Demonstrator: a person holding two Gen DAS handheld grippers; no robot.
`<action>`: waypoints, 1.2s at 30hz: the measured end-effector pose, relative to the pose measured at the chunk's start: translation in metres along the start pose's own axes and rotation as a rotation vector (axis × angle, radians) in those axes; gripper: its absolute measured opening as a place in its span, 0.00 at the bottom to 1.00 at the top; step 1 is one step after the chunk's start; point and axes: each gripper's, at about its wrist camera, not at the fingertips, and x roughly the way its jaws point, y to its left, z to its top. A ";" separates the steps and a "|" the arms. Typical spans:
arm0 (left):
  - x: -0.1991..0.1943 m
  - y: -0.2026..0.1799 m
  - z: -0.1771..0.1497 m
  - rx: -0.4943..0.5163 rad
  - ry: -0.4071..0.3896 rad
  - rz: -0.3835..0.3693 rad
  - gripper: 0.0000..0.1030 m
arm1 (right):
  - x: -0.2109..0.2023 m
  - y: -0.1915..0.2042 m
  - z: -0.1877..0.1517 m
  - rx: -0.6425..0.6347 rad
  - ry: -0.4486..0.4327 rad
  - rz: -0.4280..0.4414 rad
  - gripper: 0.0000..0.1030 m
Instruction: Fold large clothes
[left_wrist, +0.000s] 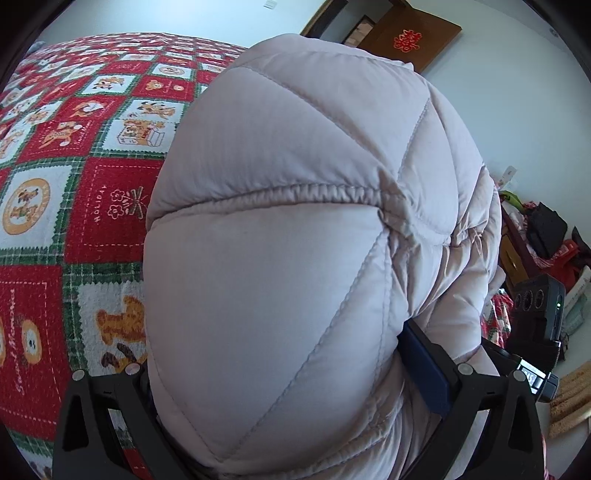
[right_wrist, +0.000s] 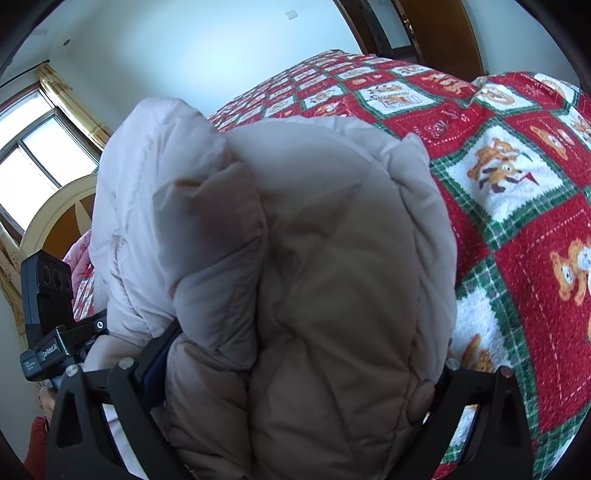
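Your left gripper (left_wrist: 295, 387) has its fingers clamped on the pale quilted down jacket (left_wrist: 314, 221) — the padding bulges up between them. Your right gripper (right_wrist: 291, 387) is likewise clamped on a bunched fold of it. The jacket is held above the bed's red-and-green teddy-bear blanket (left_wrist: 74, 184).

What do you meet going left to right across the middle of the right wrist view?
Window → rounded headboard → other gripper's camera block → puffy pale jacket, bunched between the jaws → red and green teddy-bear quilt.
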 end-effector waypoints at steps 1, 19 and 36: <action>0.000 0.002 0.000 -0.001 0.002 -0.007 0.99 | -0.001 0.001 -0.001 -0.002 -0.007 -0.001 0.99; 0.011 0.007 0.016 0.070 0.083 -0.035 0.99 | -0.007 0.006 -0.012 -0.045 -0.064 -0.025 0.98; 0.012 0.015 0.009 0.069 -0.018 -0.041 0.99 | -0.007 0.010 -0.010 -0.052 -0.049 -0.052 0.97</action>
